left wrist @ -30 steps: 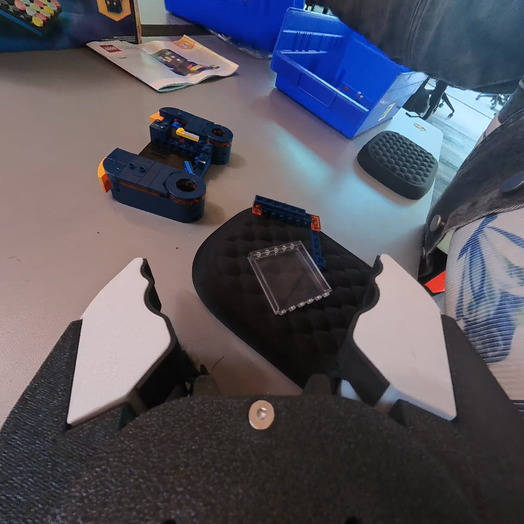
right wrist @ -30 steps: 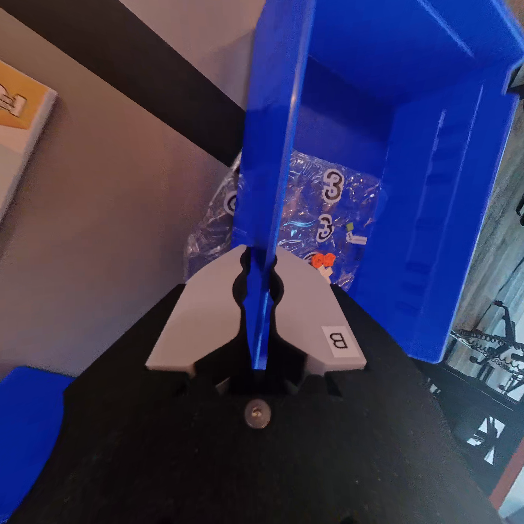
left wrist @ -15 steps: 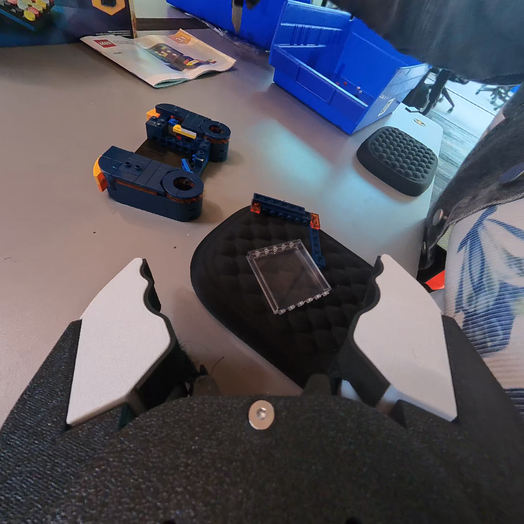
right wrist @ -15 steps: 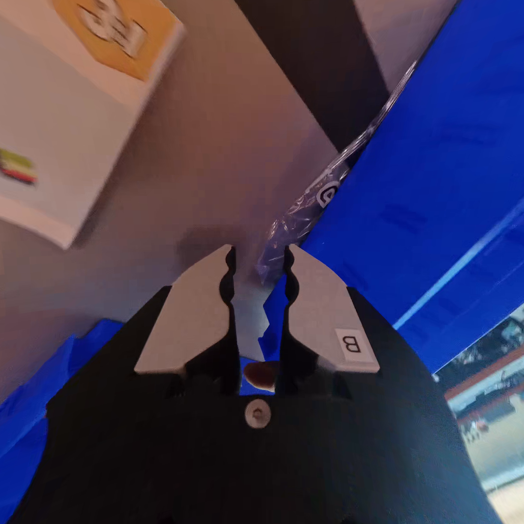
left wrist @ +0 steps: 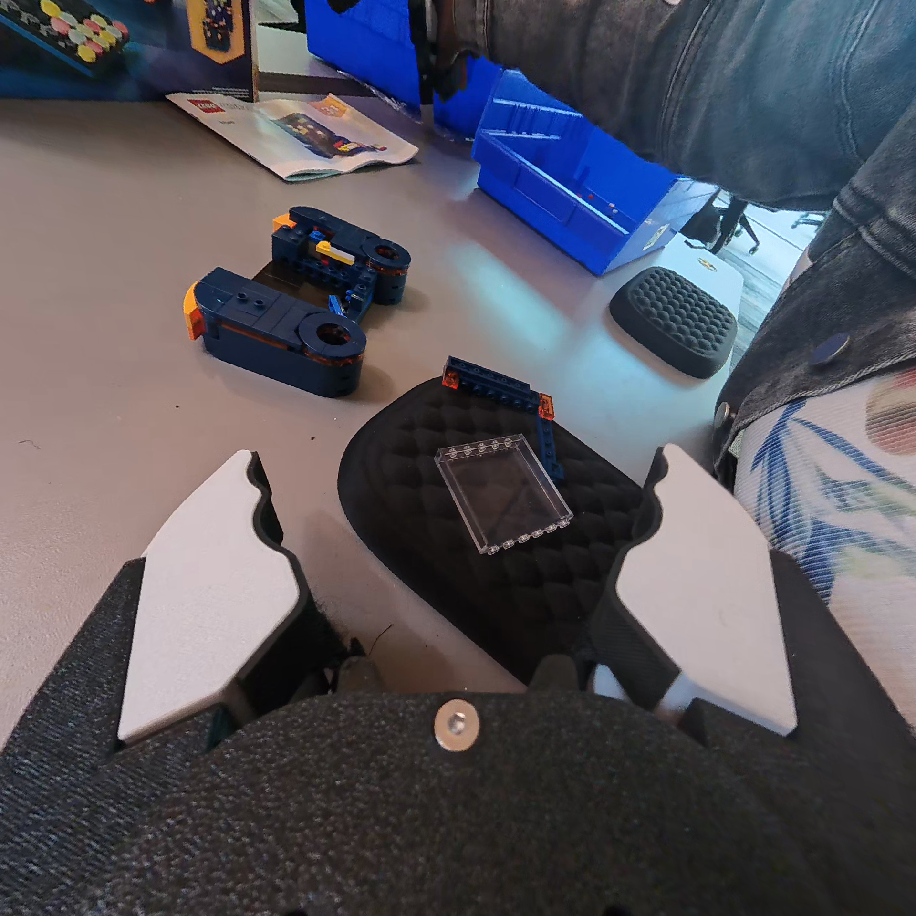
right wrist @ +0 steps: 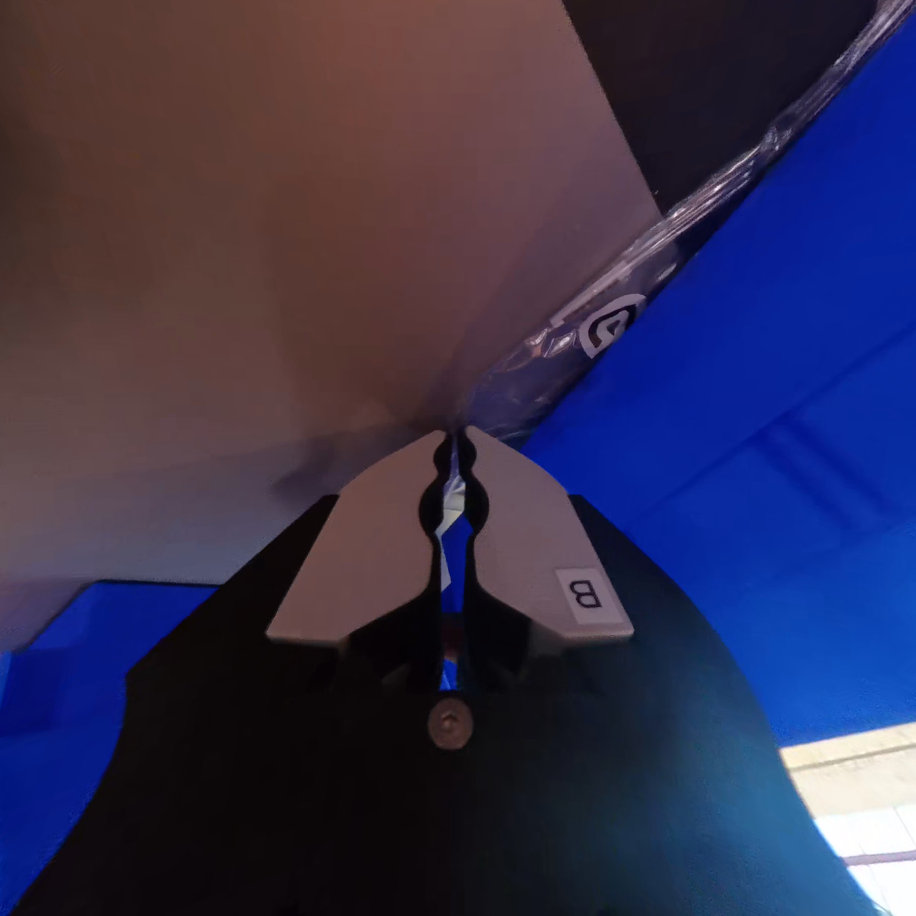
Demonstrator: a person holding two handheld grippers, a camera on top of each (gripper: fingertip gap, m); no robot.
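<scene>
Your left gripper [left wrist: 453,488] hangs with its fingers wide apart and nothing between them, low over the near end of a black quilted pad [left wrist: 396,476] on the grey table [left wrist: 99,347]. On that pad lies a clear brick panel [left wrist: 503,493], flat, with an L-shaped dark blue brick strip [left wrist: 500,384] touching its far corner. Beyond the pad sits a dark blue brick assembly [left wrist: 292,302], farther off a booklet [left wrist: 297,134], a blue bin [left wrist: 560,178] and a second, smaller black pad [left wrist: 674,319]. A denim sleeve [left wrist: 718,84] cuts across the top right and hides the far bins.

Your right gripper [right wrist: 455,438] is pinched nearly shut on the edge of a clear plastic bag [right wrist: 540,357] beside a blue bin wall [right wrist: 743,396]. How much of the bag lies between the fingers is hard to make out; the rest is trapped behind the bin, and the view is blurred and dim
</scene>
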